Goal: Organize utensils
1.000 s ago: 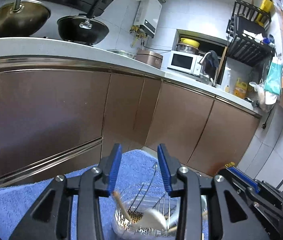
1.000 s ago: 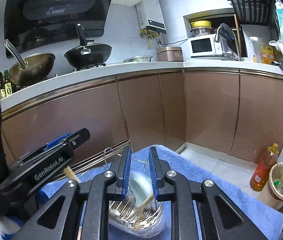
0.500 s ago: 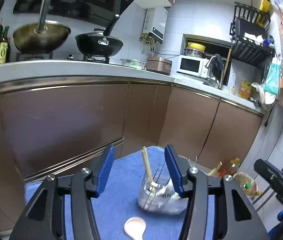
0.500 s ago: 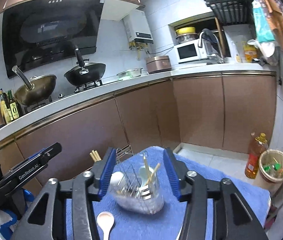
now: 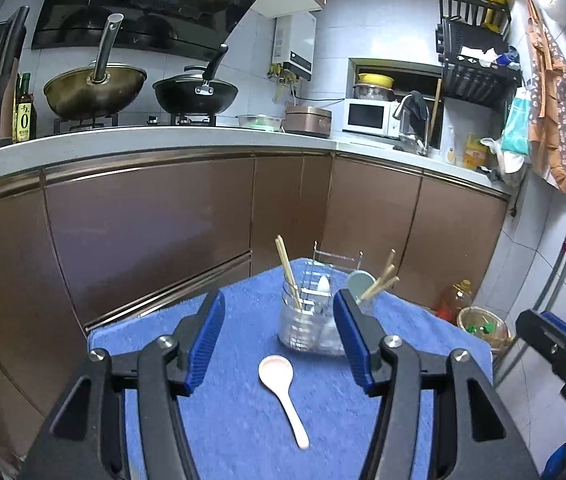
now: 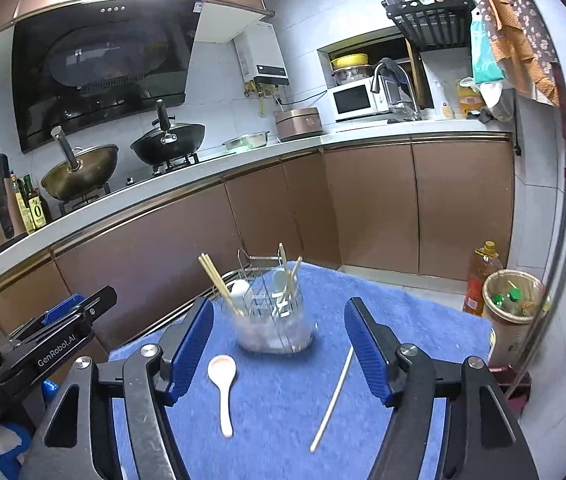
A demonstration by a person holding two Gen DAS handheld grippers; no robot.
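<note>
on the blue towel (image 6: 403,312) | a pink spoon (image 6: 223,380) and one chopstick (image 6: 333,396) are left loose before the holder (image 6: 275,320) | left tongs (image 5: 279,342) and right tongs (image 6: 279,344) have just been opening, nothing held | risk: holder could be tipped if clipped on approach

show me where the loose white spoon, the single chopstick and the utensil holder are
white spoon (image 6: 222,368), right wrist view, on its bowl.
single chopstick (image 6: 333,398), right wrist view, mid-shaft.
utensil holder (image 5: 303,328), left wrist view, clear front wall.
</note>
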